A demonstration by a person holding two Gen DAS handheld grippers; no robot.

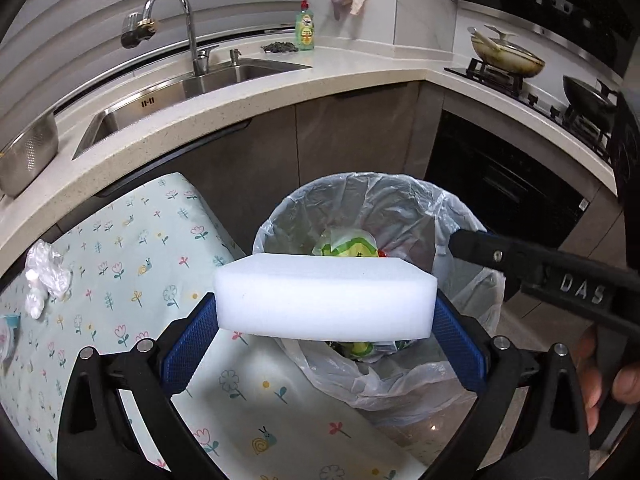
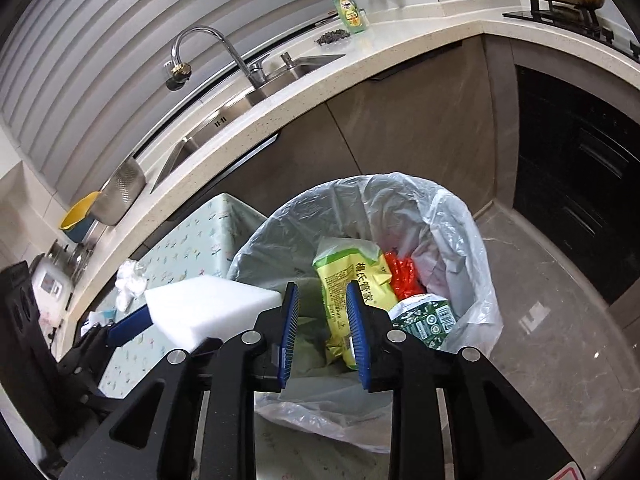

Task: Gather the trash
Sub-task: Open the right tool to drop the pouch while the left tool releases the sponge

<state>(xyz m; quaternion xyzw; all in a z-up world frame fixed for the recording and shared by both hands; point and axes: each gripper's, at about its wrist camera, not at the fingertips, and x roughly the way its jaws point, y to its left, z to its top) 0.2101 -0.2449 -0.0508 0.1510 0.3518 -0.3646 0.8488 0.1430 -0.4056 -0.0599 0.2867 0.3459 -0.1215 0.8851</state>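
Note:
My left gripper (image 1: 324,302) is shut on a white foam block (image 1: 324,296), its blue pads pressing on both ends. It holds the block level just over the near rim of a round trash bin (image 1: 400,196) lined with a clear bag. In the right wrist view the same block (image 2: 208,308) appears at the left. My right gripper (image 2: 322,286) hangs over the bin (image 2: 460,216) with a narrow gap between its jaws and nothing in them. Inside the bin lie a yellow-green packet (image 2: 352,276), a red wrapper (image 2: 400,276) and a green carton (image 2: 424,316).
A table with a floral cloth (image 1: 120,260) stands left of the bin and carries crumpled white plastic (image 1: 44,276). Behind runs a counter with a sink (image 1: 200,84) and a dish-soap bottle (image 1: 305,28). A black oven (image 1: 500,184) and a stove with pans are at the right.

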